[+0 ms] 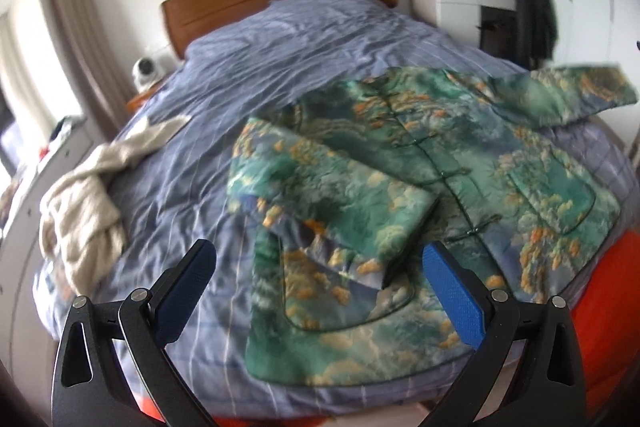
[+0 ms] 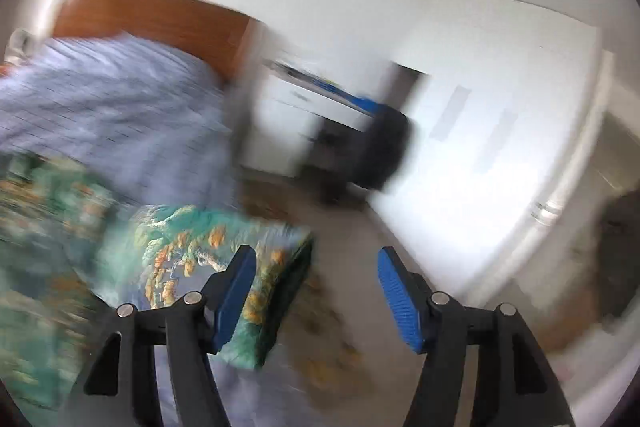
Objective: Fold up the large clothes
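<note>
left claw (image 1: 318, 281) agape, right claw (image 2: 316, 293) agape, both empty.

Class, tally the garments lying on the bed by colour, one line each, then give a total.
Green patterned jacket: 1
Cream garment: 1
Total: 2

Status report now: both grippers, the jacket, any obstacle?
Left gripper open, empty. Right gripper open, empty. Jacket flat on bed, one sleeve folded in. Beige garment apart, not blocking.
</note>
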`<state>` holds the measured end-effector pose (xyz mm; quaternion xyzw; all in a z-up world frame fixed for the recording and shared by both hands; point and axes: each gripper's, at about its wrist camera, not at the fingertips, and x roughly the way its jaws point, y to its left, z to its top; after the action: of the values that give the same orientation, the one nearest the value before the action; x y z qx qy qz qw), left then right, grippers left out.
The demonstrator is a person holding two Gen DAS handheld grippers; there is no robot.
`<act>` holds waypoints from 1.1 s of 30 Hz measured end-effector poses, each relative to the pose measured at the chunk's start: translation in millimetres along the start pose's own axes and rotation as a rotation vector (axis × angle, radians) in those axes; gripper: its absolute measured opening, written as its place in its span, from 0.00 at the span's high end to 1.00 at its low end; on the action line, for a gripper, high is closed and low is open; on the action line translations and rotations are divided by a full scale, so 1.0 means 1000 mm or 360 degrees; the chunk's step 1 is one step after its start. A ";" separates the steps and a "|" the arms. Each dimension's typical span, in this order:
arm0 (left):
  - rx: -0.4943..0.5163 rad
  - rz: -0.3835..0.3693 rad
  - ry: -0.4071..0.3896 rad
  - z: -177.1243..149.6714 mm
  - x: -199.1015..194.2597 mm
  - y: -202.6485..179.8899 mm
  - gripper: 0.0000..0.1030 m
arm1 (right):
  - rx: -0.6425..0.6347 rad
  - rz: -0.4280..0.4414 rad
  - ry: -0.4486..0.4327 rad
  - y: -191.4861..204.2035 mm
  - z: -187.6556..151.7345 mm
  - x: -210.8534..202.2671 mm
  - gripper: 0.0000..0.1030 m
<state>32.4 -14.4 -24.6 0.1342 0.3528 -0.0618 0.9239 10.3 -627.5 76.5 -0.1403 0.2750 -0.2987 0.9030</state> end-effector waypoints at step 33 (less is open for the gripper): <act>-0.0609 0.0436 -0.0135 -0.010 -0.066 0.289 0.40 | 0.0144 0.1142 -0.0161 0.193 -0.068 -0.184 0.37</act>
<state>37.4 266.0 72.1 0.0006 0.2974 0.1267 0.9463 -62.9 -369.1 16.6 -0.0094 0.2482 0.0326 0.9681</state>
